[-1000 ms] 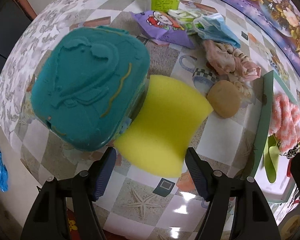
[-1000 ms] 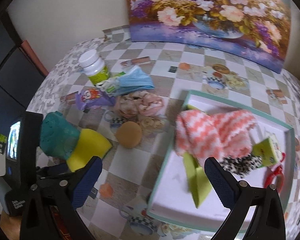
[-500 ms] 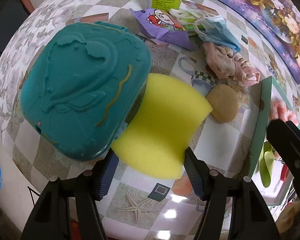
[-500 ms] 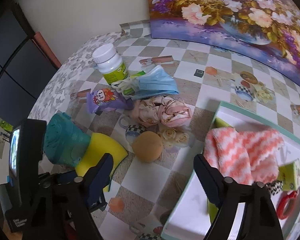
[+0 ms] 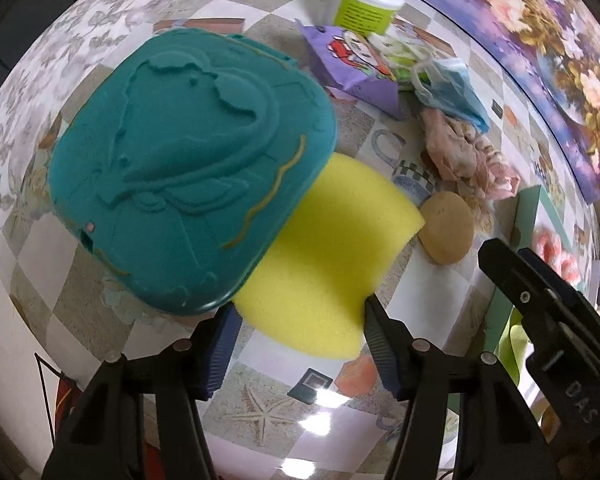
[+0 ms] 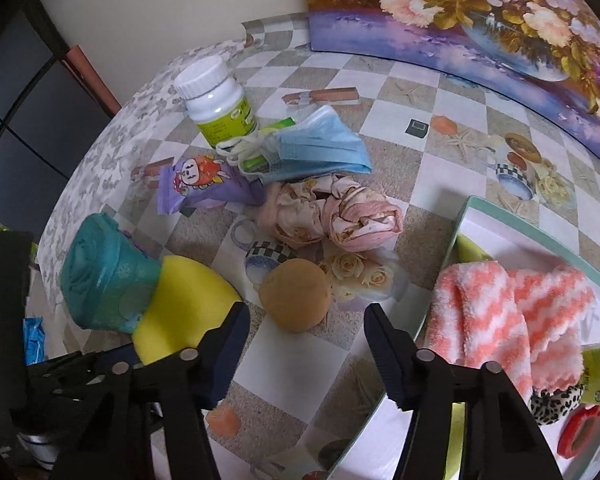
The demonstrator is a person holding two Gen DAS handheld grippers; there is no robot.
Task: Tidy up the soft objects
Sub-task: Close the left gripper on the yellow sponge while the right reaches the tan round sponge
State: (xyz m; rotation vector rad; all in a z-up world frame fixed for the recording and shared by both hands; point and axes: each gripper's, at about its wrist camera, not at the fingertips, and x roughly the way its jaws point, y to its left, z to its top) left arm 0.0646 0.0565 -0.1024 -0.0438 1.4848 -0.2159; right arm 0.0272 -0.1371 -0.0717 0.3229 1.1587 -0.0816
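Note:
A yellow sponge (image 5: 332, 256) lies on the table, partly under a teal plastic box (image 5: 188, 168). My left gripper (image 5: 296, 316) is open, its fingers either side of the sponge's near edge. A tan round sponge (image 6: 294, 296) lies just ahead of my open, empty right gripper (image 6: 306, 320). A pink scrunchie (image 6: 336, 216) and a blue face mask (image 6: 316, 148) lie behind it. A teal-rimmed white tray (image 6: 466, 216) at right holds pink striped socks (image 6: 500, 312). The yellow sponge (image 6: 184, 312) and teal box (image 6: 104, 272) also show in the right wrist view.
A white pill bottle (image 6: 216, 100) and a purple snack packet (image 6: 200, 184) stand at the back left. A flower painting (image 6: 480, 12) leans at the far edge. The tray also holds a leopard-print scrunchie (image 6: 556, 402), a red ring (image 6: 580, 432) and green items.
My left gripper has moved forward around the yellow sponge's near edge. My right gripper has swung left from over the tray toward the tan round sponge.

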